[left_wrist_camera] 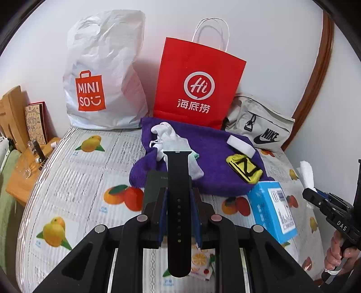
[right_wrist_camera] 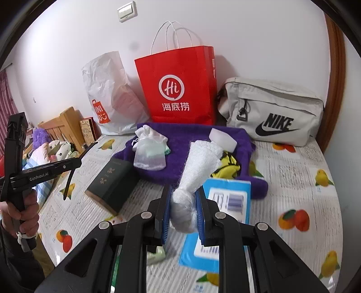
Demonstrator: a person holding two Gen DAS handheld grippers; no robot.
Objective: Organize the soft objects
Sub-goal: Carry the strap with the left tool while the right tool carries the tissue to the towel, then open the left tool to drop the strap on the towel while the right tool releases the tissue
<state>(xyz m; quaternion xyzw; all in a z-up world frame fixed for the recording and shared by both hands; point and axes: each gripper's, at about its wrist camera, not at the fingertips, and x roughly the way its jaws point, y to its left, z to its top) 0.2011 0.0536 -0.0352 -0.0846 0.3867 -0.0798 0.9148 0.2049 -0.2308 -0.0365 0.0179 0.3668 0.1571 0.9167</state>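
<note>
My left gripper (left_wrist_camera: pixel 178 211) is clamped on a black watch strap (left_wrist_camera: pixel 178 198), held upright above the fruit-print bedcover (left_wrist_camera: pixel 74 180). My right gripper (right_wrist_camera: pixel 182 214) is closed on a knotted white cloth (right_wrist_camera: pixel 198 166), lifted in front of the purple towel (right_wrist_camera: pixel 191 135), where a sheer pouch (right_wrist_camera: pixel 150 153) and white sponge (right_wrist_camera: pixel 222 137) lie.

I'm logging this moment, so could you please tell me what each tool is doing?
Left tool: closed on a black watch strap.
Right tool: closed on a knotted white cloth.

White wall (right_wrist_camera: pixel 67 45) with a light switch (right_wrist_camera: pixel 127 11), wooden headboard (right_wrist_camera: pixel 65 124), fruit-print bedcover (left_wrist_camera: pixel 79 180)
</note>
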